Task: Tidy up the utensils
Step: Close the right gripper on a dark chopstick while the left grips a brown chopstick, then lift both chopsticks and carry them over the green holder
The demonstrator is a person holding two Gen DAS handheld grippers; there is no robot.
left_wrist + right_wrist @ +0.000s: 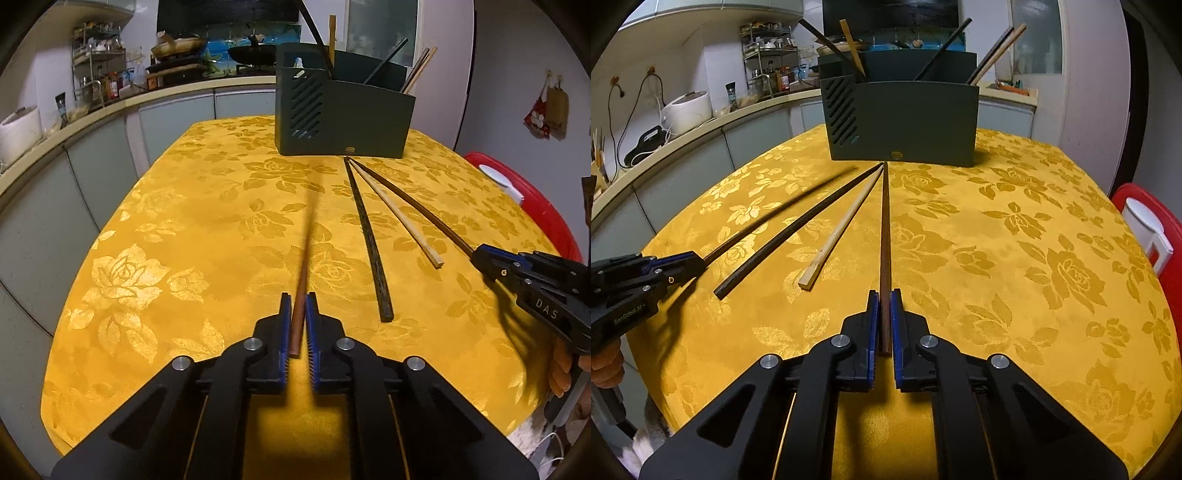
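Note:
My left gripper (297, 301) is shut on the near end of a reddish-brown chopstick (308, 236), which looks blurred and points at the dark green utensil holder (343, 114). In the right wrist view my right gripper (884, 295) is shut on a dark brown chopstick (885, 229) whose tip lies close to the holder (905, 118). Between the two held sticks, a dark chopstick (798, 229) and a pale wooden chopstick (842, 225) lie loose on the yellow floral tablecloth (1015, 258). Several chopsticks stand in the holder. Each view shows the other gripper: the right gripper (480, 258), the left gripper (690, 264).
A red container with a white lid (1145, 229) sits at the table's right edge. A kitchen counter (701, 125) with a white rice cooker (687, 110), bottles and a rack curves along the left and back. A person's fingers hold each gripper handle.

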